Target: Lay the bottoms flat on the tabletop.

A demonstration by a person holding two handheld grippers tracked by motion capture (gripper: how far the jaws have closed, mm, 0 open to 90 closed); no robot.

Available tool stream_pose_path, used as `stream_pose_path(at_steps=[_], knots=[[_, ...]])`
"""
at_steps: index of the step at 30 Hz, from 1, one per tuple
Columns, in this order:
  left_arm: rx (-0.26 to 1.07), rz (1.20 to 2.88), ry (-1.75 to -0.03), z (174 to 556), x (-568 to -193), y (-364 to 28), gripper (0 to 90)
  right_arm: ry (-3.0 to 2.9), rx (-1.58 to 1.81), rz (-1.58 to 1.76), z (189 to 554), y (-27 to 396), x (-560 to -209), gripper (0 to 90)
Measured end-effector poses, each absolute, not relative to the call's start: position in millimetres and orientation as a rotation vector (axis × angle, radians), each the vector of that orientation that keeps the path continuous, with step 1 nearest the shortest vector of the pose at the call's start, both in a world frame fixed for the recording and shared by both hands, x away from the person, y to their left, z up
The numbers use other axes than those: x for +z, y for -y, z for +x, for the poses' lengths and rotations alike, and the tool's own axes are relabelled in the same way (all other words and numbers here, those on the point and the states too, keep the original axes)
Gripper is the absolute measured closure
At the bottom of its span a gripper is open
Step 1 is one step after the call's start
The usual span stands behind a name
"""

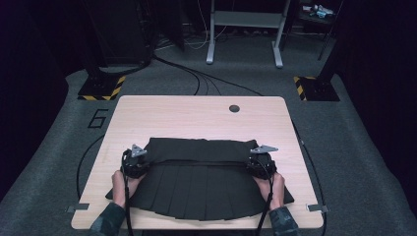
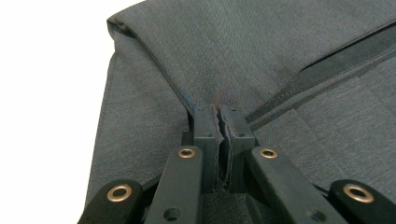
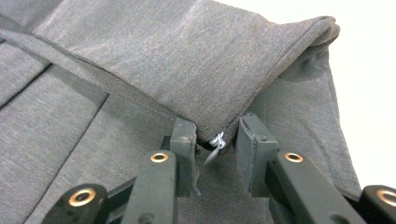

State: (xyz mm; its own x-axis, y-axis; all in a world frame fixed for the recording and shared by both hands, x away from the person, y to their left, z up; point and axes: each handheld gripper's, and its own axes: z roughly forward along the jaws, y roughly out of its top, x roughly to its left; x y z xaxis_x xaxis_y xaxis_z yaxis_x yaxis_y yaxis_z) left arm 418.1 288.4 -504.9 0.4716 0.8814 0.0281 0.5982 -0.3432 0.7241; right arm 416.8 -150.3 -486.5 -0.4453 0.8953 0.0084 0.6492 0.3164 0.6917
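- Lying across the near half of the table: a dark pleated skirt, its far part folded over toward the near side, its pleated hem close to the table's near edge.
- Left gripper sits on the skirt's left side, at the left end of the folded-over flap; left hand is behind it, resting on the cloth.
- In the left gripper view, the left gripper has its jaws pressed together with hardly a gap, a thin edge of skirt fabric pinched between the pads right where the fold's corner meets them.
- Fold runs away from that gripper to the far left, waistband strip running off to the right.
- Right gripper sits on the skirt's right side, at the right end of the same flap, level with the left one; right hand is behind it.
- In the right gripper view, the right gripper has a visible gap between the jaws; the flap's corner of the skirt dips into that gap with a small loose thread hanging there.
- Cloth touches the left pad; can't tell if the right pad presses it.
- Both grippers well apart, one at each side of the skirt.
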Motion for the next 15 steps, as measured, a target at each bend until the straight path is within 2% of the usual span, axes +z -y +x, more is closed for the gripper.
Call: stream_pose_path(at_steps=[15], knots=[[0.565, 2.044, -1.197, 416, -493, -291, 86.7, -2.198, 0.916, 1.365, 417, 153, -479, 70.7]])
